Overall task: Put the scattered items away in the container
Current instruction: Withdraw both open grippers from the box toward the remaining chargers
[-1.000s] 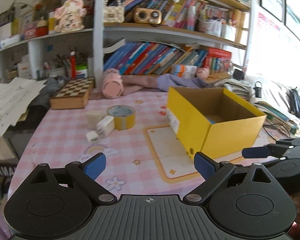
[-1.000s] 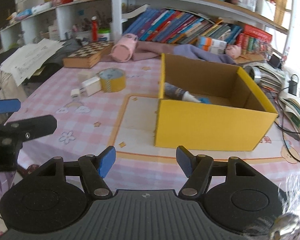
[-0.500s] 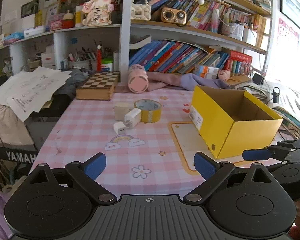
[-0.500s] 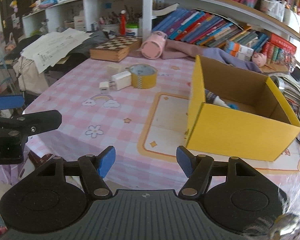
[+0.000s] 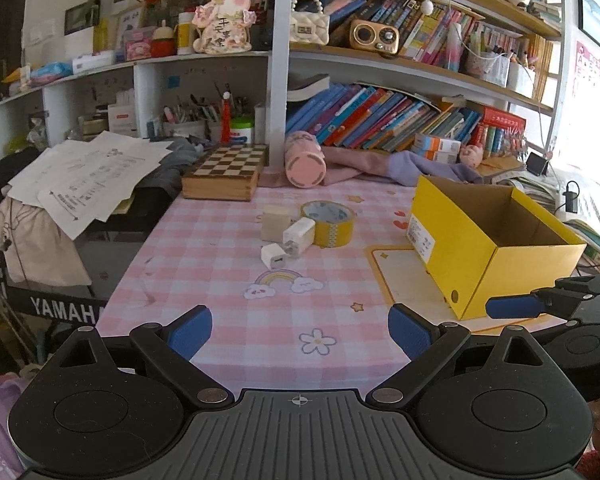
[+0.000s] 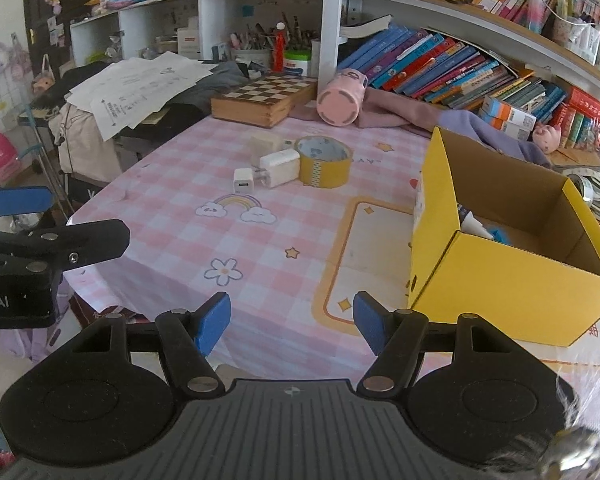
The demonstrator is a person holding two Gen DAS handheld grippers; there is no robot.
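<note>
The left gripper (image 5: pixel 300 330) and right gripper (image 6: pixel 292 320) are spread wide, nothing held or touched. Both are seen well short of the yellow box (image 6: pixel 512 280); chargers (image 5: pixel 292 240) lie left of it.

Matt yellow cardboard box (image 6: pixel 512 280), plain brown inside. Glossy tape roll (image 5: pixel 329 223). Smooth white plastic chargers (image 6: pixel 279 168). Checked pink tablecloth (image 5: pixel 220 264), slightly shiny. Wooden chessboard box (image 5: pixel 224 178). Matt black plastic grippers with blue pads (image 6: pixel 214 322).

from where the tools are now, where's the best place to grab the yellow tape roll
Probably across the wall of the tape roll: one finger dropped into its open core, the other outside the near rim, coming from above. It lies flat with the hole facing up, and the white charger sits against its left side, so a side approach looks crowded. The left tool is open and nearer.
</note>
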